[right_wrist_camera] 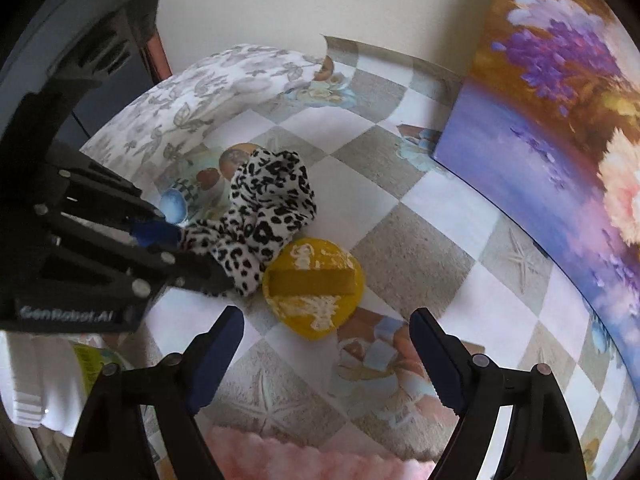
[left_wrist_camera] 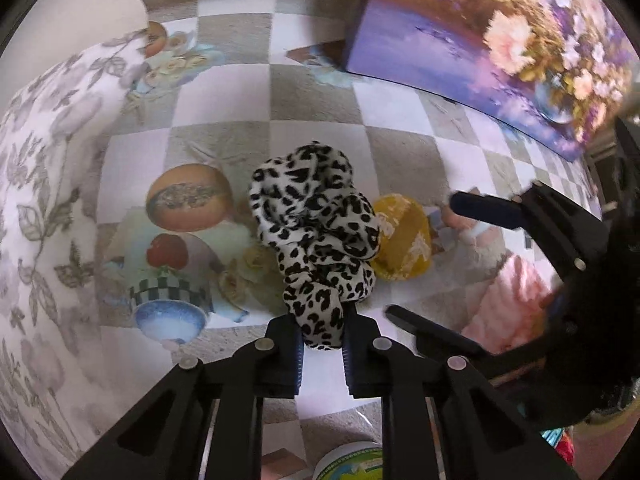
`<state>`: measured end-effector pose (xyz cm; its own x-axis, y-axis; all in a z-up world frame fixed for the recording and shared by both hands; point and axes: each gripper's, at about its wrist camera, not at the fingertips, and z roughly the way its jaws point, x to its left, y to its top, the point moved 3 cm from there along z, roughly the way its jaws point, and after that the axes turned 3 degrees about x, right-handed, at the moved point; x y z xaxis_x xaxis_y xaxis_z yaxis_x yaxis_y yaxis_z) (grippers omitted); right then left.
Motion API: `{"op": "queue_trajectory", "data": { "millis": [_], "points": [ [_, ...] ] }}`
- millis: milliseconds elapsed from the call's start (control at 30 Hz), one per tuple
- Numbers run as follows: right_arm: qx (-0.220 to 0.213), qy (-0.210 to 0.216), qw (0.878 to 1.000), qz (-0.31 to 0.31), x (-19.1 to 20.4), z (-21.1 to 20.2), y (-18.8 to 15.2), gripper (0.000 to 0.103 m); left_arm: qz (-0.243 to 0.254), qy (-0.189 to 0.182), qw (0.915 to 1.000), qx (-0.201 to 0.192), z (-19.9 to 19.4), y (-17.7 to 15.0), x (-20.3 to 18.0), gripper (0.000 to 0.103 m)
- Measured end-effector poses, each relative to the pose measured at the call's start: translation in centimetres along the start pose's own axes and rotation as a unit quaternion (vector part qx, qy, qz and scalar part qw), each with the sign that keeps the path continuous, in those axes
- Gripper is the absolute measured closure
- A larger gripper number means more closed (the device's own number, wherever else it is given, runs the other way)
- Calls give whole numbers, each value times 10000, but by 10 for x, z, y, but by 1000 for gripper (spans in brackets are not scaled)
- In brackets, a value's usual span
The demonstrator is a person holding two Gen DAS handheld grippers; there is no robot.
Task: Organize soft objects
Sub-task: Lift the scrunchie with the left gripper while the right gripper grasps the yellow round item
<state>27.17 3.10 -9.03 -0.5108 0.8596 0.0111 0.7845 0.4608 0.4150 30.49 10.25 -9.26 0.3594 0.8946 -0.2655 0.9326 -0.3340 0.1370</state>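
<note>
Left claw [left_wrist_camera: 322, 344] pinching leopard scrunchie [left_wrist_camera: 316, 232] end

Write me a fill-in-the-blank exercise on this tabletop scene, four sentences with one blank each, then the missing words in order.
1. The left gripper is shut on the ____-print cloth.
2. The right gripper hangs ____, with nothing between its fingers.
3. Beside the cloth lies a round ____-coloured pad with a strap across it.
4. At the near edge of the right wrist view lies a fluffy ____ fabric.

Missing words: leopard; open; yellow; pink
</note>
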Motion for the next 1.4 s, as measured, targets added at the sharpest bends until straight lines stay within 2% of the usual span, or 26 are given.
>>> {"op": "queue_trajectory", "data": {
  "millis": [67,267,333,467,600,667,767,967,1200,1400],
  "points": [
    [-85,42,9999,-69,3,2,1,16,139,-17,9999,-1,2,0,-3,87],
    [-228,112,9996,-110,4,7,1,28,412,-88,9991,-8,6,8,-14,88],
    [-277,168,9994,-153,5,6,1,40,398,-143,9991,-35,7,10,-14,88],
    [-274,132,9992,-253,8,5,1,43,392,-172,9991,-70,-1,0,-3,88],
    [-281,207,9992,-182,5,3,-1,51,264,-308,9990,-159,-10,-9,5,88],
    [-275,210,9993,-141,4,2,-1,52,195,-357,9990,-184,-9,-12,9,88],
    [-260,210,9994,-113,5,1,-2,57,135,-268,9994,-193,-11,-15,13,88],
    [-366,262,9985,300,-9,-12,-8,58,-217,-196,9992,-274,-18,-23,29,89],
    [-620,223,9960,611,-20,-61,-23,58,-781,218,9956,-468,-42,-39,46,89],
    [-934,-198,9923,791,-21,-130,-44,58,-1234,633,9859,-933,-97,-66,40,89]
  ]
}}
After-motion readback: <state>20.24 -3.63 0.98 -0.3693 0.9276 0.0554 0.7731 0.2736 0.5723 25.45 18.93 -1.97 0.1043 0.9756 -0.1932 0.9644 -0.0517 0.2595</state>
